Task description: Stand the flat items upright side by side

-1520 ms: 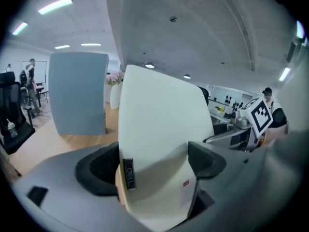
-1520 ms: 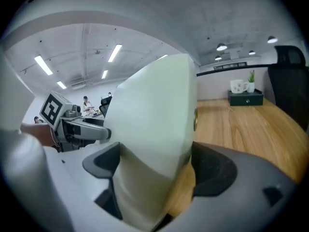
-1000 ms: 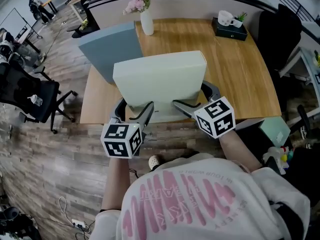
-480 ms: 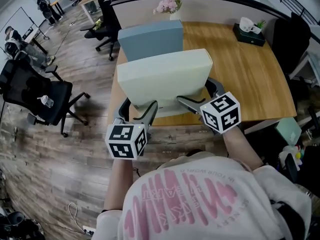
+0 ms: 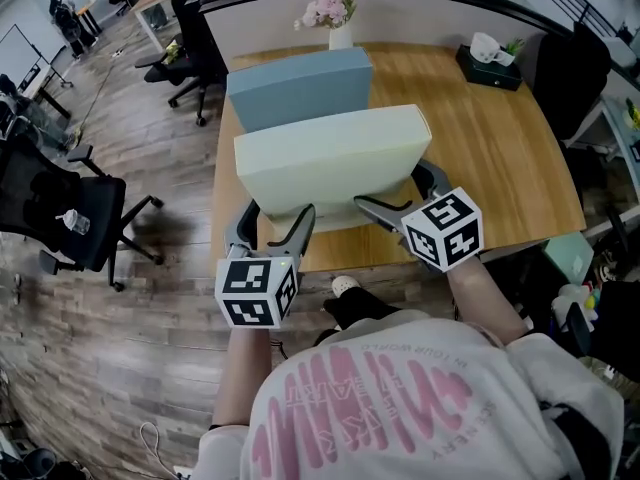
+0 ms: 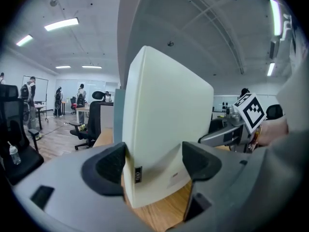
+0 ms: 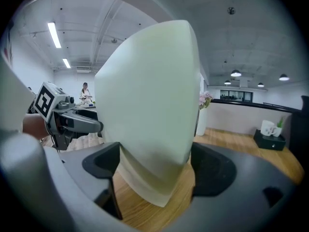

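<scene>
The pale green pad [image 5: 325, 168] stands up on its long edge at the near side of the wooden desk [image 5: 490, 138]. Its long side runs left to right, and its big flat face looks at the person. The left gripper [image 5: 272, 218] pinches its bottom left corner. The right gripper [image 5: 395, 193] pinches its bottom right corner. Just behind it stands one blue-grey pad [image 5: 300, 88], turned the same way. That makes two pads. Farther back are one white vase [image 5: 341, 38] and one white cup [image 5: 485, 46].
</scene>
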Motion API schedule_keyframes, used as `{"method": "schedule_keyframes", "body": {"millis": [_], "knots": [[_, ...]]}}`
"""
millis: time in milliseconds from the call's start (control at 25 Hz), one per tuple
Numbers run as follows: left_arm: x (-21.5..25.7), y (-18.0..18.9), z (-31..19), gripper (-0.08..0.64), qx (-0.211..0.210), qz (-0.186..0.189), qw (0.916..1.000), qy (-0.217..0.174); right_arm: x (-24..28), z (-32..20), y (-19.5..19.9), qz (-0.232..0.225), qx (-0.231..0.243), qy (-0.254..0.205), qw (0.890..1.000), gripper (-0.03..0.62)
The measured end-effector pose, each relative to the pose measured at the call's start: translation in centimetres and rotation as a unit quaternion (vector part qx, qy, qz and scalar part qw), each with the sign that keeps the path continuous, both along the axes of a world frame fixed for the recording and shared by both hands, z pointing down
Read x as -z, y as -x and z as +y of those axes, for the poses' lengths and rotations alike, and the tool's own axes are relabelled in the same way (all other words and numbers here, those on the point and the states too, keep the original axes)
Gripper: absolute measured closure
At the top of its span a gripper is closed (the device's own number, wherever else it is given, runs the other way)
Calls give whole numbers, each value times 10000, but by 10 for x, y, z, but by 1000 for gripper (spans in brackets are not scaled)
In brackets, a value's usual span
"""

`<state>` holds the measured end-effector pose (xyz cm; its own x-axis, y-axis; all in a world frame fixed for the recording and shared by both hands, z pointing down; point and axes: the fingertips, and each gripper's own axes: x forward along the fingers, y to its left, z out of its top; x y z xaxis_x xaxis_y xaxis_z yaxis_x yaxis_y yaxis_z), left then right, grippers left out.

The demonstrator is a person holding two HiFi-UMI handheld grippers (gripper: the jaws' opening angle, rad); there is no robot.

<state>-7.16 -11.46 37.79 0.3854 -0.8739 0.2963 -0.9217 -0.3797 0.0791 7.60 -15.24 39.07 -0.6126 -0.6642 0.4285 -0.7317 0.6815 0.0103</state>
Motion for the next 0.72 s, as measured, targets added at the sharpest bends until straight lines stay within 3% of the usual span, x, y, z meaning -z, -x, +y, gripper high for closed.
{"method": "schedule_keyframes", "body": {"millis": [720], "knots": [[-20,23,-83,199,375,87,9987,334,-22,-86,24,76,191,408,9990,125]]}}
